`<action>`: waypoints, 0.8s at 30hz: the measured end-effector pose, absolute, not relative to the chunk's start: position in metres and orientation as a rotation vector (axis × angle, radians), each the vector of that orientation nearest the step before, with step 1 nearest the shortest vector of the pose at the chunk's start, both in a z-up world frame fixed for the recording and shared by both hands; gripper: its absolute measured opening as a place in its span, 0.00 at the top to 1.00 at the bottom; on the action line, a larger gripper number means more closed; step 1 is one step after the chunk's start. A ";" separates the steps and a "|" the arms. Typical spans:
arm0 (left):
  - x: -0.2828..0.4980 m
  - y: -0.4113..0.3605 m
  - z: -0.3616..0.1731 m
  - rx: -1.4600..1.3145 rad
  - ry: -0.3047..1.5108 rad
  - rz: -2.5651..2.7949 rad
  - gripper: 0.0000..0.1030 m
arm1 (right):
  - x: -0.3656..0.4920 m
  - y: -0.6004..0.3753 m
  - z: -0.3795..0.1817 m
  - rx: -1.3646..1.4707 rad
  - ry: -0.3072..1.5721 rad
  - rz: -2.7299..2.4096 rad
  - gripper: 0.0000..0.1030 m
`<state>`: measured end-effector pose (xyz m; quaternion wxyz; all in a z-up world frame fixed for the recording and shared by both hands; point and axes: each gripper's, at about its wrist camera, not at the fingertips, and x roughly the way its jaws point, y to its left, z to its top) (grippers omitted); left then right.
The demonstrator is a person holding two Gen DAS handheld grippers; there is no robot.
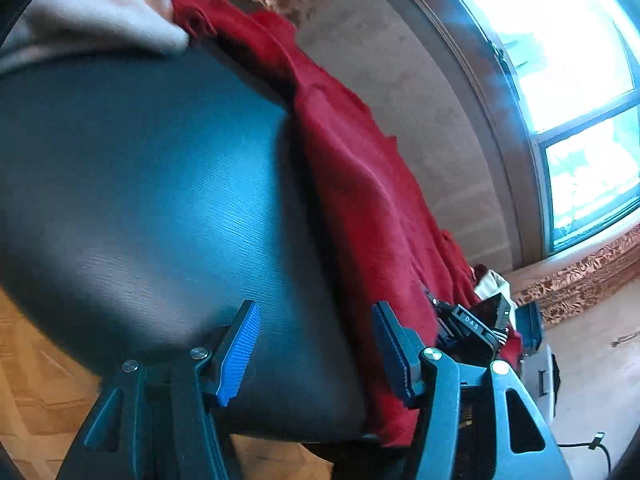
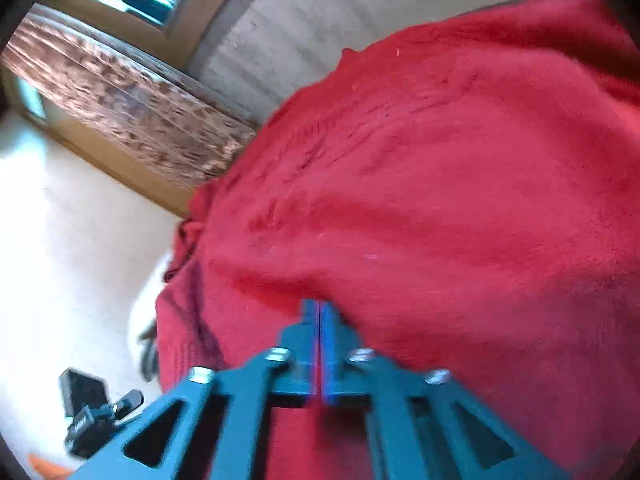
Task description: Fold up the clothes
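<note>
Pinching a fold of the red garment point(image 2: 440, 184), right gripper point(image 2: 319, 312) jaws; left gripper point(image 1: 316, 344) jaws wide, garment beside.

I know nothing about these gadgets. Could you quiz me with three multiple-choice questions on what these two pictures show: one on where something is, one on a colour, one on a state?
1. Where does the red knitted garment lie on the dark round tabletop?
A. Along its edge on the window side
B. Across its middle
C. On the floor beneath it

2. What colour is the cloth heaped at the garment's far end?
A. Green
B. Cream
C. Black

3. How do the left gripper's jaws stand?
A. Closed on the garment
B. Closed on nothing
C. Apart, with nothing between them

Answers:
1 A: the left wrist view shows it draped along the rim nearest the window.
2 B: the cream cloth touches the garment's top end.
3 C: only bare tabletop shows between its blue ribbed pads.
</note>
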<state>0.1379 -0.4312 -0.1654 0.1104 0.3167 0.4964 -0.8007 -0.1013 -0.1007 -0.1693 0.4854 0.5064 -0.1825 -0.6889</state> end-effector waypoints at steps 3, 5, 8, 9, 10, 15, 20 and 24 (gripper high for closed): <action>0.119 -0.425 -0.175 0.959 1.515 -2.325 0.43 | -0.104 -0.101 -0.170 1.221 -0.469 -1.672 1.00; 0.106 -0.420 -0.181 0.966 1.585 -2.319 0.43 | -0.100 -0.105 -0.168 1.205 -0.443 -1.690 1.00; 0.093 -0.412 -0.184 0.969 1.646 -2.315 0.43 | -0.098 -0.108 -0.169 1.192 -0.446 -1.697 1.00; 0.090 -0.410 -0.184 0.973 1.670 -2.305 0.42 | -0.095 -0.110 -0.171 1.188 -0.449 -1.700 1.00; 0.088 -0.407 -0.185 0.977 1.693 -2.295 0.42 | -0.094 -0.113 -0.171 1.186 -0.445 -1.704 1.00; 0.077 -0.398 -0.181 1.029 1.667 -2.303 0.44 | -0.092 -0.108 -0.172 1.176 -0.435 -1.719 1.00; 0.082 -0.405 -0.178 1.053 1.660 -2.280 0.77 | -0.093 -0.109 -0.173 1.176 -0.443 -1.714 1.00; 0.106 -0.420 -0.153 1.003 1.556 -2.354 0.88 | -0.093 -0.110 -0.173 1.175 -0.443 -1.714 1.00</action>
